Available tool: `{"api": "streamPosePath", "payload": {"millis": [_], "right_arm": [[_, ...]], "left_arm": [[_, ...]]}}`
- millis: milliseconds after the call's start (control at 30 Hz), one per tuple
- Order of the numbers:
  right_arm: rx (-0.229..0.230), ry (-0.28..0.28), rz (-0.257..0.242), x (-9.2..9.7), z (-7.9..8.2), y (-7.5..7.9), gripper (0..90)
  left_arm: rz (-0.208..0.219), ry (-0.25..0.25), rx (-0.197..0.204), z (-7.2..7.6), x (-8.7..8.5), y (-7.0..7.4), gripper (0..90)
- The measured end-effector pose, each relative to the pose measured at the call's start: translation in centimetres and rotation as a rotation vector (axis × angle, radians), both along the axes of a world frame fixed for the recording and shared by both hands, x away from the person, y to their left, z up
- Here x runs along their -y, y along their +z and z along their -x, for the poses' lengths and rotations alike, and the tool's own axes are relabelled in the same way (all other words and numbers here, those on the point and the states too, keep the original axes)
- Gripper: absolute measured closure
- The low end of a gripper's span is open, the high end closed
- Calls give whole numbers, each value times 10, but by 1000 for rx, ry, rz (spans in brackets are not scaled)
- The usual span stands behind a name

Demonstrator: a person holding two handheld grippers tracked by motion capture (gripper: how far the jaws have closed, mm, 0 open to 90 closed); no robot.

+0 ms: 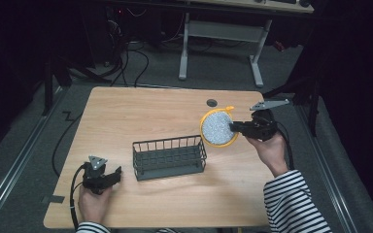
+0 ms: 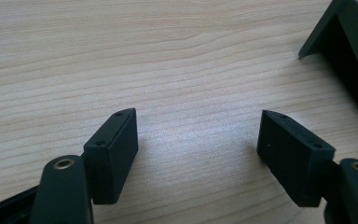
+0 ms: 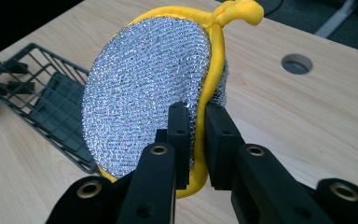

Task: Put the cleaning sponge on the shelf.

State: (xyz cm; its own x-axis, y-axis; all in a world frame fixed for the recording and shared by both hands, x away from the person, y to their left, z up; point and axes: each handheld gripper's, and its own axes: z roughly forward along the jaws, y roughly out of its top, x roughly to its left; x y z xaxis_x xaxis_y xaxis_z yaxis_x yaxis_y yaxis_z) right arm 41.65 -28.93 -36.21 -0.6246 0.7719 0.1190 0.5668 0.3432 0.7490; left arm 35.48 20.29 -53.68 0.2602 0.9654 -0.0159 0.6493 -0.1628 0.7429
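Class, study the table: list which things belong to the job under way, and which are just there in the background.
In the job:
- round silver scouring pad with yellow rim, clamped on edge in the right hand-held gripper
- dark wire basket, beside the pad

Just there:
- left hand-held gripper, open, resting on the table
- desk frame behind
- floor cables

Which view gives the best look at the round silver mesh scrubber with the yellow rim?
The right gripper view: the round silver mesh scrubber with the yellow rim is close up, its edge pinched in the right gripper. The high view shows it small, beside the dark wire basket.
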Motion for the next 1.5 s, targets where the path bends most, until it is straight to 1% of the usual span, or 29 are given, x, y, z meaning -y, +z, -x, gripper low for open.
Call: {"api": "streamPosePath", "payload": {"millis": [167, 233, 267, 300, 333, 400, 500, 533, 567, 633, 767, 933, 1100, 1267, 1500], "right_arm": [[8, 46, 6, -18, 1, 3, 819], [3, 67, 5, -25, -1, 4, 818], [-5, 80, 13, -32, -4, 4, 818], [-5, 80, 13, -32, -4, 4, 818], [-9, 92, 12, -37, -6, 4, 818], [-6, 96, 11, -39, -7, 3, 818], [-6, 115, 7, -48, -8, 3, 817], [-4, 130, 6, -54, -9, 2, 817], [-4, 130, 6, -54, -9, 2, 817], [-5, 149, 14, -62, -10, -1, 817], [-9, 159, 13, -68, -11, -4, 816], [-21, 184, 35, -82, -14, -12, 816], [-29, 190, 54, -88, -16, -17, 815], [-37, 204, 63, -92, -17, -23, 813], [-50, 209, 94, -100, -19, -33, 811]], "left_arm": [[-1, 0, -1, 0, 0, 0, 295], [0, 1, 0, 0, 0, 0, 294], [0, 1, 0, 0, 0, 0, 294], [-1, 0, 0, 0, 0, 0, 294], [0, -2, 1, 0, 0, 0, 293], [0, -2, 1, 0, 0, 0, 293], [0, -1, 1, 0, 0, 0, 293], [-1, -1, 1, 0, 0, 0, 293], [0, -1, 1, 0, 0, 0, 293], [0, -1, 1, 0, 0, 0, 293], [-1, -1, 1, 0, 0, 0, 293], [-1, -1, 1, 0, 0, 0, 293], [0, -1, 1, 0, 0, 0, 292], [-1, -2, 1, 0, 0, 0, 291], [-2, -2, 1, 1, 1, 0, 291]]}}
